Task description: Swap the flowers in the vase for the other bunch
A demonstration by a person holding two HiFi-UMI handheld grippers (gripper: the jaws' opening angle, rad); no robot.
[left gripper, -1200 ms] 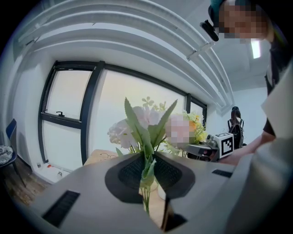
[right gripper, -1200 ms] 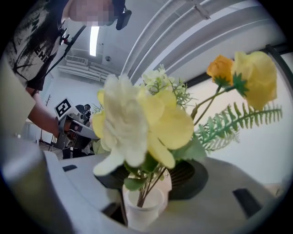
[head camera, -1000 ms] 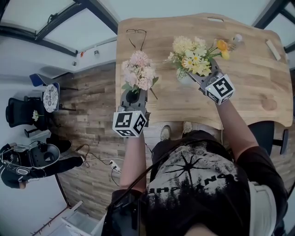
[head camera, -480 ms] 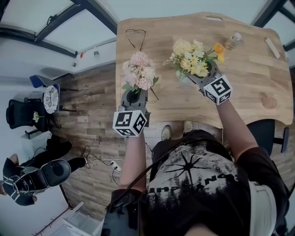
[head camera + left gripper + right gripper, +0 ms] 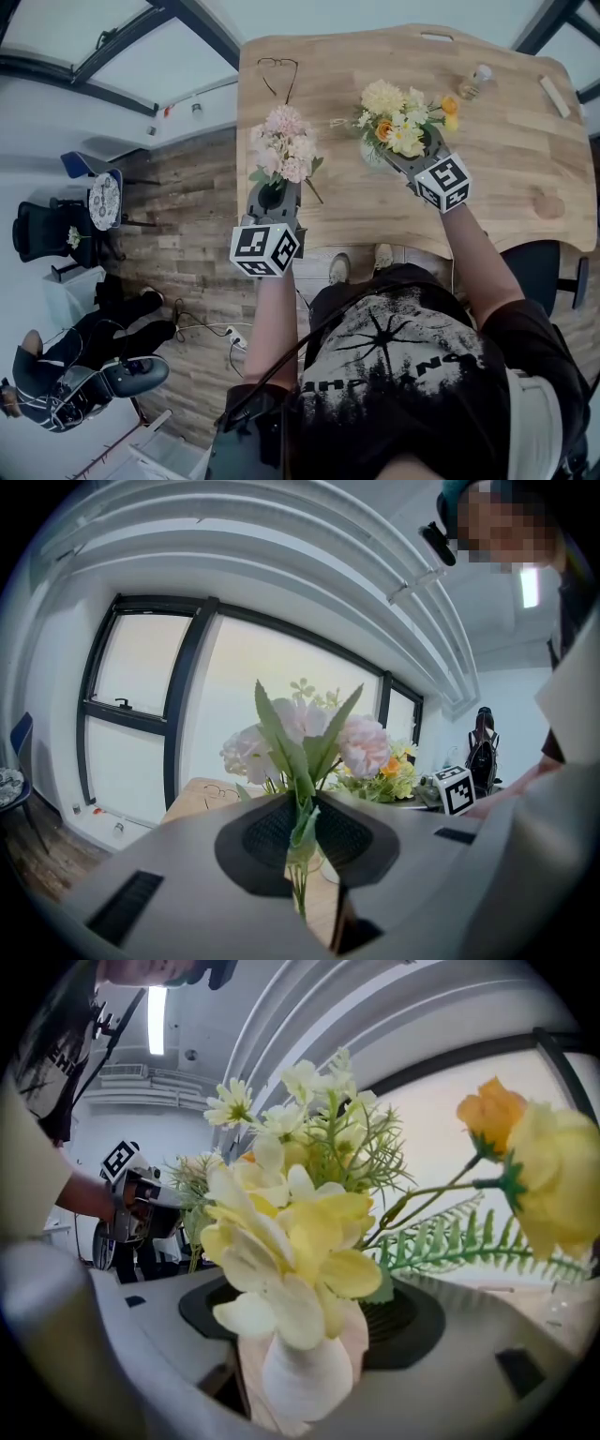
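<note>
We take the white vase (image 5: 305,1377) as our fixed point. It stands on the wooden surface (image 5: 506,159), and the yellow bunch (image 5: 401,117) rises out of its neck. This bunch has pale yellow and cream flowers, one orange bud on a long stem and some fern leaves.

The right gripper (image 5: 394,153) is at the vase, on the side nearest to the person. Its jaws have just been opening and now stand wide apart. The neck of the vase and the lowest yellow petals are between them. In the right gripper view we see a strip of the surface between the vase and the pad at the picture's left, so this pad does not press on it. On the other side the vase is very near to the pad, and we cannot say if they touch.

The pink bunch (image 5: 283,142) is to the left of the vase in the head view, apart from it and not touching the yellow flowers. The left gripper (image 5: 273,192) holds it upright. Its jaws are closed on the green stems just under the leaves, and thin stems hang out below the pads. In the left gripper view the yellow bunch shows behind the pink flowers and to their right.

A pair of spectacles (image 5: 277,73) lies on the surface beyond the vase and to its left, well apart. A small glass bottle (image 5: 476,81) lies beyond the vase and to its right.
</note>
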